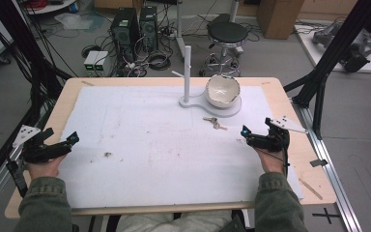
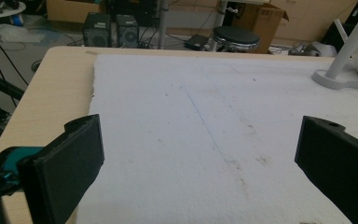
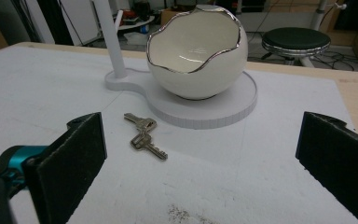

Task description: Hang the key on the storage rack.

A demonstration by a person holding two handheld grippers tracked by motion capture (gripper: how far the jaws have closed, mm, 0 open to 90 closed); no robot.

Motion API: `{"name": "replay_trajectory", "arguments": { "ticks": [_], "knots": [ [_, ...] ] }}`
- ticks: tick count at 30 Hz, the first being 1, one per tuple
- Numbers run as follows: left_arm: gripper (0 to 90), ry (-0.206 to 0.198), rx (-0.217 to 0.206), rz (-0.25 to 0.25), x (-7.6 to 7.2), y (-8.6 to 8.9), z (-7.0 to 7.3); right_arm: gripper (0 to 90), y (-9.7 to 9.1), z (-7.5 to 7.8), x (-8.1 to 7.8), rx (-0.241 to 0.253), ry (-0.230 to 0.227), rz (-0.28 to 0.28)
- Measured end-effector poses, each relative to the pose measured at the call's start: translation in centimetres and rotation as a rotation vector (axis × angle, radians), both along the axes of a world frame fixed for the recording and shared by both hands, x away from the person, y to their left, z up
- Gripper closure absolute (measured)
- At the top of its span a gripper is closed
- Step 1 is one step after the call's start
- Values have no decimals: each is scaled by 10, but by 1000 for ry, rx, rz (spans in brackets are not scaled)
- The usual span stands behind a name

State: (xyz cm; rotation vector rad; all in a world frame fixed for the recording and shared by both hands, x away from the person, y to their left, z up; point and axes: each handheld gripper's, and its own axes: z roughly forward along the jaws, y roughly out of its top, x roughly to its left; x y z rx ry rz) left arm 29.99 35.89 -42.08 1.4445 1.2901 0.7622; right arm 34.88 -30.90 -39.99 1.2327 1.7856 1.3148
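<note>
Keys (image 3: 145, 136): ahead of my right gripper (image 3: 200, 154), its jaws wide open, empty.
Egg-shaped bowl (image 3: 196, 53): beyond the keys.
Left gripper (image 2: 200, 158): my jaws spread open, empty.

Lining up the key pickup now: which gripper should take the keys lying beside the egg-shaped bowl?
Right. The right gripper sits near the keys, jaws open and aimed at them. The left gripper is open too, but rests far off at the mat's opposite edge.

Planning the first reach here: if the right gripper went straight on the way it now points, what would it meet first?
Probably the keys, lying on the mat slightly left of the right gripper's open jaws; just beyond them stands the egg-shaped bowl on its white stand.
</note>
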Motion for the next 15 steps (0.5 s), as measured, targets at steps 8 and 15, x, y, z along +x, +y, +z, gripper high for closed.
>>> {"name": "replay_trajectory", "arguments": {
  "ticks": [8, 15],
  "knots": [
    [17, -2, 2, 1, -1, -1, 0, 7, 9, -1, 6, -32, 36, 33],
    [17, 4, 2, -5, 0, -1, -1, 7, 11, 4, 17, -55, 60, 49]
  ]
}}
